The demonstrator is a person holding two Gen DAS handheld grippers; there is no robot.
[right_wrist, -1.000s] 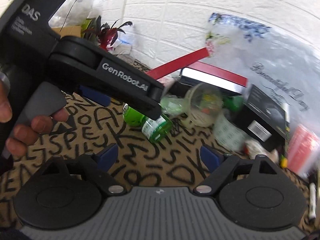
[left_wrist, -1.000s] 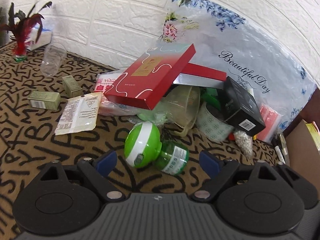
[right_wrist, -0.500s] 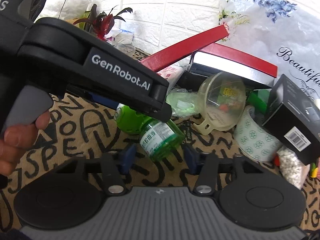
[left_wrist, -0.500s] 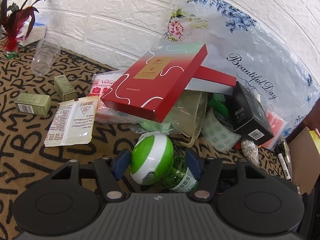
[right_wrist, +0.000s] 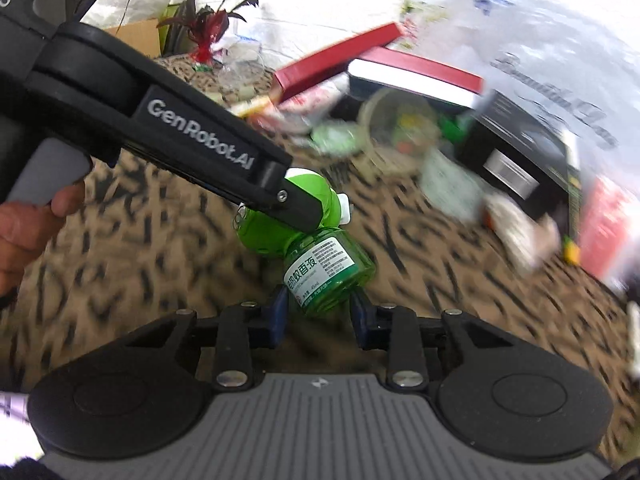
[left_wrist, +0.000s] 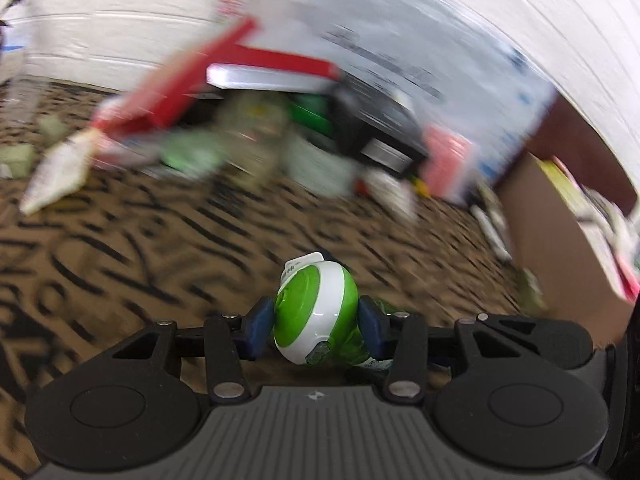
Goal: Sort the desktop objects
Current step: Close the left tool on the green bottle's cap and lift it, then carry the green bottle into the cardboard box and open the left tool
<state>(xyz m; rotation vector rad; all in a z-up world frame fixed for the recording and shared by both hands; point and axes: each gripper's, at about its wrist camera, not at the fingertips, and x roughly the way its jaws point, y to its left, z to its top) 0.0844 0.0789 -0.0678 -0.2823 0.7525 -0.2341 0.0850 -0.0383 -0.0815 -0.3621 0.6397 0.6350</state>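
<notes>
Lower centre of the left wrist view: left gripper (left_wrist: 316, 324) with both blue pads against the green-and-white heater head (left_wrist: 314, 316) of a mosquito-repellent unit, jaws closing on it. Lower centre of the right wrist view: right gripper (right_wrist: 318, 310) narrowed on the green liquid bottle (right_wrist: 328, 270) joined to that head, jaws likewise closing, pads at the bottle's base. One object, then, gripped at both ends, apparently clear of the patterned tablecloth (left_wrist: 120, 248), though blur leaves contact with the cloth uncertain.

Upper half of both views: unsorted pile along the white wall. Red flat box (right_wrist: 340, 60) tilted over a second red-edged box (right_wrist: 416, 72); beneath them a clear plastic bowl (right_wrist: 396, 128); right of centre a black carton (right_wrist: 516, 152); upper right a flowered plastic bag (right_wrist: 520, 40). Left edge of the left wrist view: pale sachet (left_wrist: 56, 176), heavily smeared. Right edge of the same view: brown cardboard box (left_wrist: 560, 248) with some items inside, contents unclear.

Progress, as a judgement: early. One item in hand and not yet placed; nearly the whole pile untouched. Remaining: separation or placing of the green unit, then boxes, bowl, carton, sachet and small items, each to a destination not identifiable here; the cardboard box a possible one.
</notes>
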